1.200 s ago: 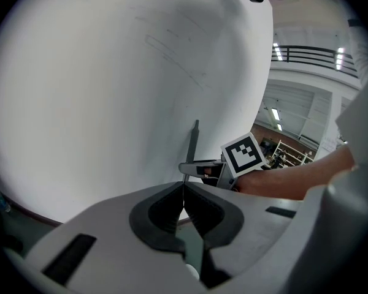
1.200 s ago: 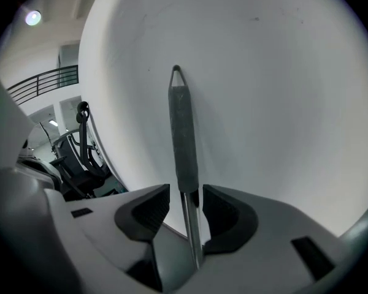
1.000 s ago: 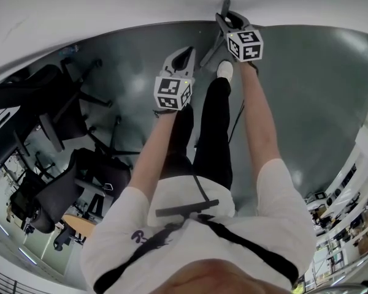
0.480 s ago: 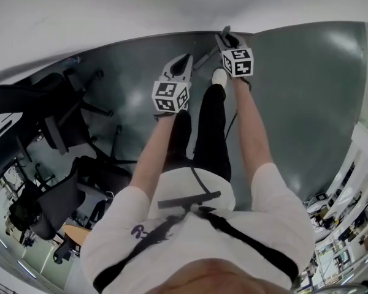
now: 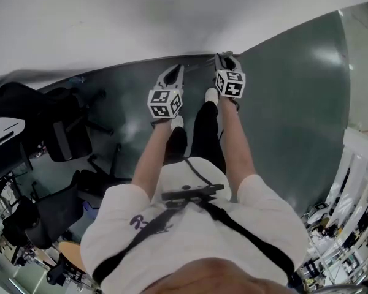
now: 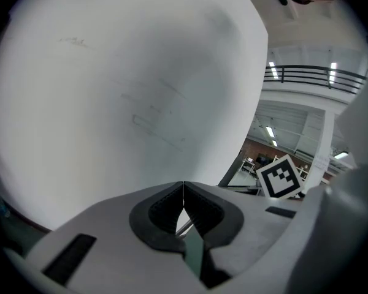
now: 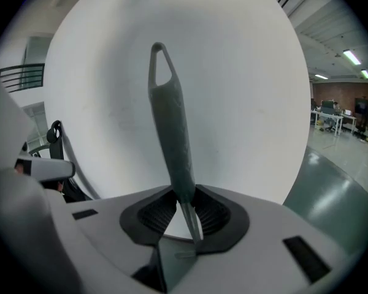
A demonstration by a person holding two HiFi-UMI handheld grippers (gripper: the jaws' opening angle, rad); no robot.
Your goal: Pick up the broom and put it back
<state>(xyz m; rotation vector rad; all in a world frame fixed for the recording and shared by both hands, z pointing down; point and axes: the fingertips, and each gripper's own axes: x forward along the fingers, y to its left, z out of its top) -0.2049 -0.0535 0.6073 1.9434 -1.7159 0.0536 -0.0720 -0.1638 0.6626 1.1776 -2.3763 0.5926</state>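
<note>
The broom's grey-green handle [image 7: 172,121] with a hang loop at its top stands nearly upright in front of the white wall in the right gripper view. My right gripper [image 7: 184,198] is shut on its lower end. In the head view the right gripper [image 5: 224,57] is held up close to the wall, and the broom's head is hidden. To its left, a little lower, my left gripper [image 5: 176,70] is also raised. Its jaws [image 6: 183,190] are shut tip to tip with nothing clamped between them; a thin metal rod shows behind the pads.
A big curved white wall [image 5: 141,23] fills the space straight ahead. The grey-green floor [image 5: 294,90] lies below, with my legs and shoes under the grippers. Black office chairs [image 5: 61,133] crowd the left side. A white railing [image 5: 359,158] stands at the right.
Both grippers have risen toward the wall, the right one carrying the broom handle up with it. The head view has swung upward, so more wall shows.
</note>
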